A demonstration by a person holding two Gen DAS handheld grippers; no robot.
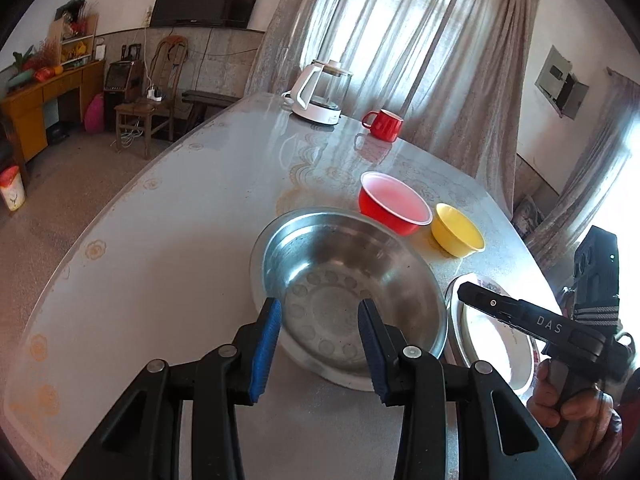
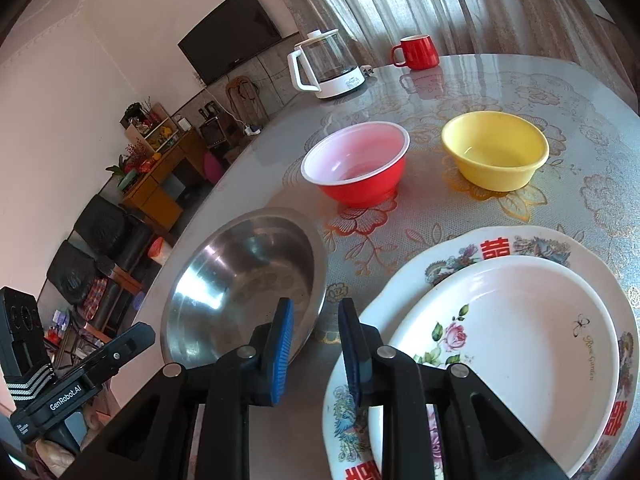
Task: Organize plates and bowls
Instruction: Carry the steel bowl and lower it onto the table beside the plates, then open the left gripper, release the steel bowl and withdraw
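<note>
A steel bowl (image 1: 348, 292) (image 2: 240, 280) sits on the round table near its edge. My left gripper (image 1: 319, 312) hovers open over the bowl's near rim, with nothing pressed between its blue pads. To the bowl's right, a white rose plate (image 2: 520, 320) lies stacked on a larger patterned plate (image 2: 532, 244) (image 1: 492, 340). My right gripper (image 2: 316, 308) stands open with a narrow gap, low between the steel bowl and the plates, gripping nothing. Beyond them stand a red bowl (image 2: 360, 164) (image 1: 394, 204) and a yellow bowl (image 2: 496, 152) (image 1: 458, 230), both upright and apart.
A white-based glass kettle (image 2: 328, 68) and a red mug (image 2: 416, 52) stand at the far side of the table. The table's curved edge (image 1: 120, 220) runs along the left. A hand (image 1: 568, 396) grips the right gripper's handle.
</note>
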